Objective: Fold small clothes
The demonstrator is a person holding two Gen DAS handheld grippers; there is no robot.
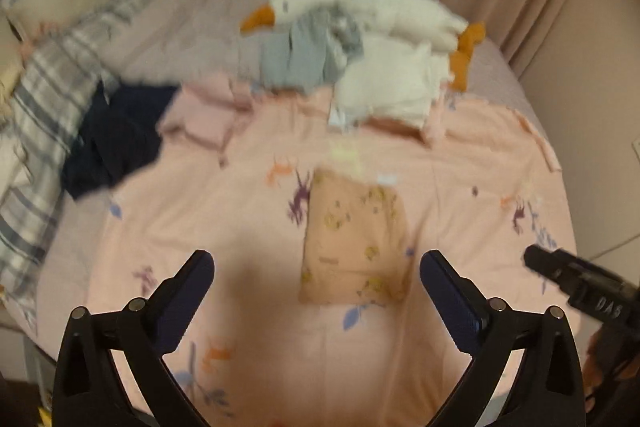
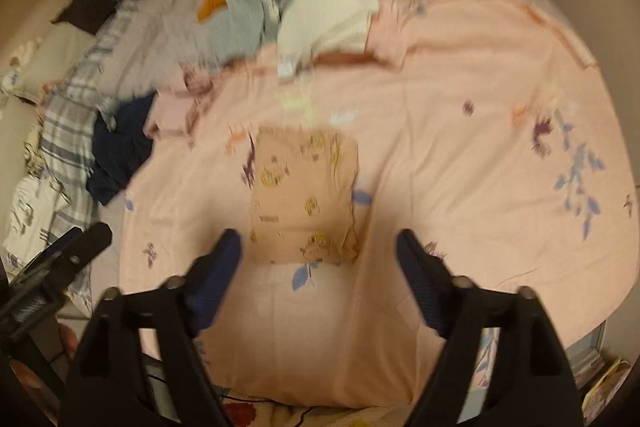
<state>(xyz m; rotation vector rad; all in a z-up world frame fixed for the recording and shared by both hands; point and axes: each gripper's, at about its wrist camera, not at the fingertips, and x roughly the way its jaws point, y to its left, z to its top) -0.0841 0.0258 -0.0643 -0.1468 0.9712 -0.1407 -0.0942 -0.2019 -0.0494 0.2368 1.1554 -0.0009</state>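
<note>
A small peach garment with yellow prints (image 1: 354,243) lies folded into a flat rectangle on the pink floral bedspread (image 1: 240,227). It also shows in the right wrist view (image 2: 306,197). My left gripper (image 1: 316,263) is open and empty, held above the spread just in front of the garment. My right gripper (image 2: 320,241) is open and empty, its fingers either side of the garment's near edge. The right gripper also shows at the right edge of the left wrist view (image 1: 576,275). The left gripper shows at the left edge of the right wrist view (image 2: 60,255).
Unfolded clothes lie at the back of the bed: a navy piece (image 1: 120,135), a pink piece (image 1: 204,115), a grey-blue piece (image 1: 300,55) and a white piece (image 1: 392,87). A plush goose (image 1: 380,11) lies behind them. A plaid blanket (image 1: 44,99) runs along the left.
</note>
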